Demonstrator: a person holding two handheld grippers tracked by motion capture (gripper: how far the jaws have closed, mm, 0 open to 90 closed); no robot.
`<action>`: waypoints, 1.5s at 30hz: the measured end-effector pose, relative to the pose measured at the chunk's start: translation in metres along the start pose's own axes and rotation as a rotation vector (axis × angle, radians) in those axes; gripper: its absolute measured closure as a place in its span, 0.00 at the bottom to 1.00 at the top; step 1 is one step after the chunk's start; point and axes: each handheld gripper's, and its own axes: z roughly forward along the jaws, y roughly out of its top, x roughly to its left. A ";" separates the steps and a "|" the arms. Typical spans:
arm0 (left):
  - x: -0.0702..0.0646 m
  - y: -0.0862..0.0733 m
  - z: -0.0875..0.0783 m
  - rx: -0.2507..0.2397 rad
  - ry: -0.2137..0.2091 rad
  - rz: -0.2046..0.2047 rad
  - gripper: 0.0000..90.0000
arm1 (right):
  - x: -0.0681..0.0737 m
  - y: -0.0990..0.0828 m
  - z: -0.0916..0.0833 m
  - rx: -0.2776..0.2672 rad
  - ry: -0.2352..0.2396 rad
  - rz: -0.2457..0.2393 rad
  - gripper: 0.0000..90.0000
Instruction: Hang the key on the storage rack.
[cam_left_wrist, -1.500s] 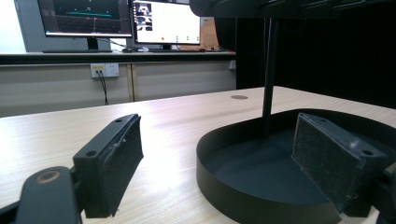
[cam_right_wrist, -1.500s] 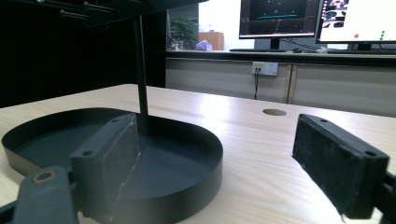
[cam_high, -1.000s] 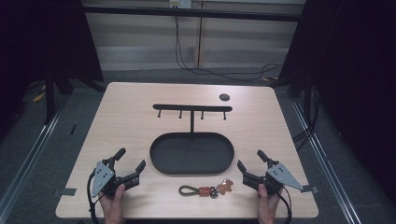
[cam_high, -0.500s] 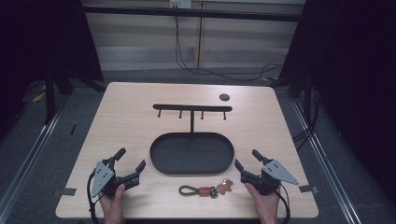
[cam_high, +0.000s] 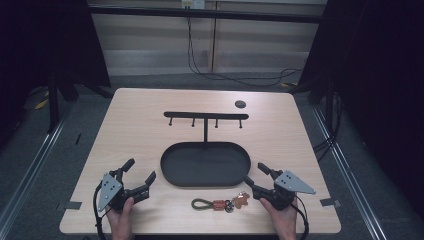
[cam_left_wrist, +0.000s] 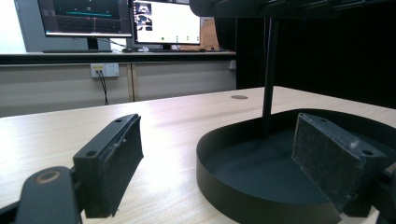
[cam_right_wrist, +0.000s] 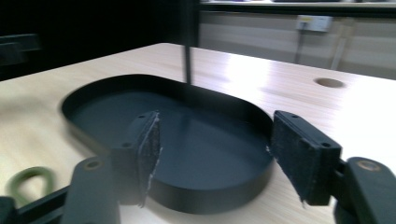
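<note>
Two grippers, both spread with nothing between: left gripper (cam_high: 139, 176) lower left, right gripper (cam_high: 256, 178) lower right, its jaws just been closing a bit. One keychain (cam_high: 220, 203), olive loop with orange and brown bits, bottom centre below one oval black tray (cam_high: 170, 170) with a four-peg rack (cam_high: 205, 116).

The pale wood-grain desk (cam_high: 140, 125) has a smooth, faintly glossy top; the black oval metal tray (cam_high: 172, 172) looks matt.
</note>
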 end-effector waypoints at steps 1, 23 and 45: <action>0.000 0.000 0.000 0.000 0.000 0.000 0.18 | 0.001 0.002 0.000 0.003 0.026 0.009 0.40; 0.000 0.000 0.000 0.000 0.000 0.000 0.18 | 0.028 0.030 0.033 0.341 0.241 -0.008 0.30; 0.000 0.000 0.000 0.000 0.000 0.000 0.18 | 0.060 0.039 0.065 0.524 0.288 -0.159 0.40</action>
